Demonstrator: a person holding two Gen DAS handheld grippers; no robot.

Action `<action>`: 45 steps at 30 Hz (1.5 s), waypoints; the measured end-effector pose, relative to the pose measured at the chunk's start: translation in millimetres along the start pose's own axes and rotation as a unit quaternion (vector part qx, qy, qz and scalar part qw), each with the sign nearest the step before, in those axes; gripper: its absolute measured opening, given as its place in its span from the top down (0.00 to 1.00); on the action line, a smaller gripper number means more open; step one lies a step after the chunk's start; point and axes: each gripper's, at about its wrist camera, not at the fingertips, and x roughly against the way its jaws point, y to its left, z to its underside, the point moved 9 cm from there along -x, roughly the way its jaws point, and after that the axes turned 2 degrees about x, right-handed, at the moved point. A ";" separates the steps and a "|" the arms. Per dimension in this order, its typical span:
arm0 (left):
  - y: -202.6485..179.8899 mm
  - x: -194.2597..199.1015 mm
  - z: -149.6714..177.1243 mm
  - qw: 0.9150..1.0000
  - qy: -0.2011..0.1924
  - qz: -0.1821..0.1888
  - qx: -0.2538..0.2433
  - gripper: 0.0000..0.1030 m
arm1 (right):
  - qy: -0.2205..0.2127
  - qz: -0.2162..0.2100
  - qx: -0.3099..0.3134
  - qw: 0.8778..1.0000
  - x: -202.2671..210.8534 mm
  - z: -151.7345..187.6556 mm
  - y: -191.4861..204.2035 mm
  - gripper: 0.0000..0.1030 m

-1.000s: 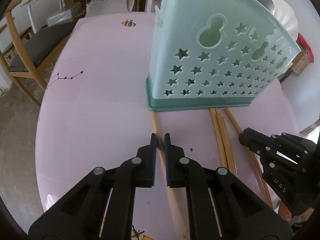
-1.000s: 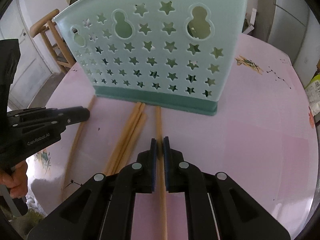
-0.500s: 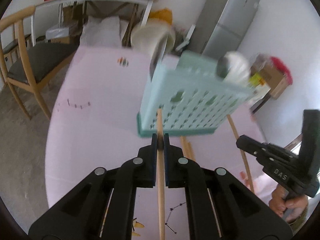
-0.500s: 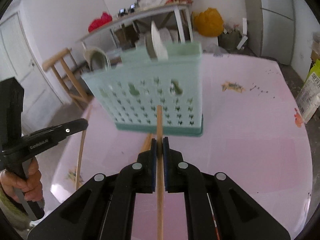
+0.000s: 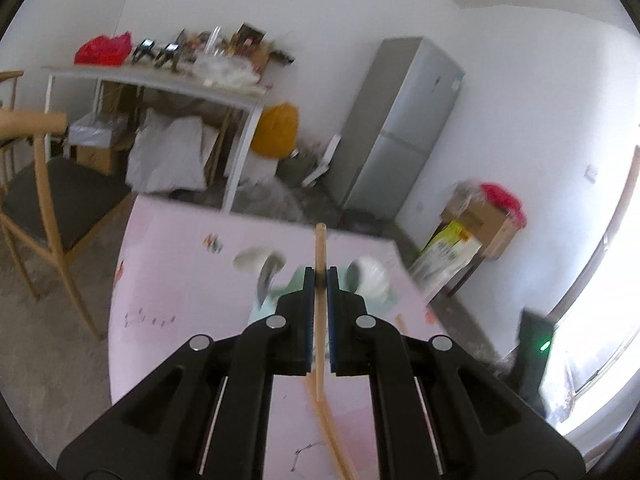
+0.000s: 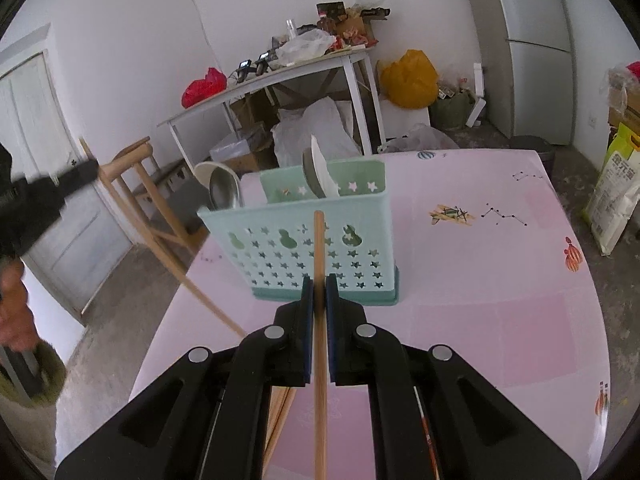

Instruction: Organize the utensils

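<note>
My left gripper (image 5: 320, 276) is shut on a wooden chopstick (image 5: 320, 240) that sticks out forward, raised above the pink table (image 5: 180, 280). The mint star-cut basket (image 5: 276, 300) is mostly hidden behind its fingers. My right gripper (image 6: 319, 285) is shut on a second chopstick (image 6: 319, 240), whose tip points at the basket (image 6: 360, 248) from the near side. A metal ladle (image 6: 224, 192) and a white spatula (image 6: 322, 176) stand in the basket. The left gripper (image 6: 52, 192) shows blurred at the far left. Several loose chopsticks (image 6: 280, 408) lie on the table below my right fingers.
A wooden chair (image 5: 40, 168) stands left of the table. Behind are a cluttered white side table (image 6: 280, 72), a grey fridge (image 5: 400, 128) and boxes. A rice bag (image 6: 616, 196) stands on the floor at the right. A person's hand (image 6: 12, 308) is at the left edge.
Both grippers have lifted off the table, each carrying a chopstick. The left view has tipped upward toward the room, so the basket has dropped behind its fingers. The right gripper rose less.
</note>
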 end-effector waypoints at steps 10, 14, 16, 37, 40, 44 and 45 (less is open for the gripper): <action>-44.8 19.9 -78.6 0.994 -0.092 0.048 -0.032 0.96 | -0.010 -0.001 0.001 1.000 10.2 -6.6 2.1 0.94; -50.3 16.8 -99.6 0.991 -0.125 0.036 -0.044 0.96 | -0.012 -0.003 -0.001 1.000 12.0 -6.8 1.7 0.94; -47.6 3.5 -103.2 0.990 -0.129 0.029 -0.043 0.96 | -0.013 -0.004 -0.001 1.000 13.6 -6.3 1.7 0.94; 30.3 -84.5 -2.5 0.999 -0.012 -0.010 0.030 0.81 | -0.037 -0.008 -0.003 0.999 35.9 -24.5 3.3 0.94; 32.4 -70.6 0.5 0.999 -0.017 -0.012 0.027 0.80 | -0.051 -0.014 -0.003 0.999 43.6 -34.3 6.9 0.94; 34.1 -51.1 10.6 0.999 -0.020 -0.014 0.024 0.79 | -0.078 -0.030 -0.001 0.996 56.8 -55.9 14.0 0.94; 35.0 -48.8 14.1 0.999 -0.018 -0.015 0.022 0.78 | -0.084 -0.034 -0.001 0.996 58.8 -60.8 15.8 0.94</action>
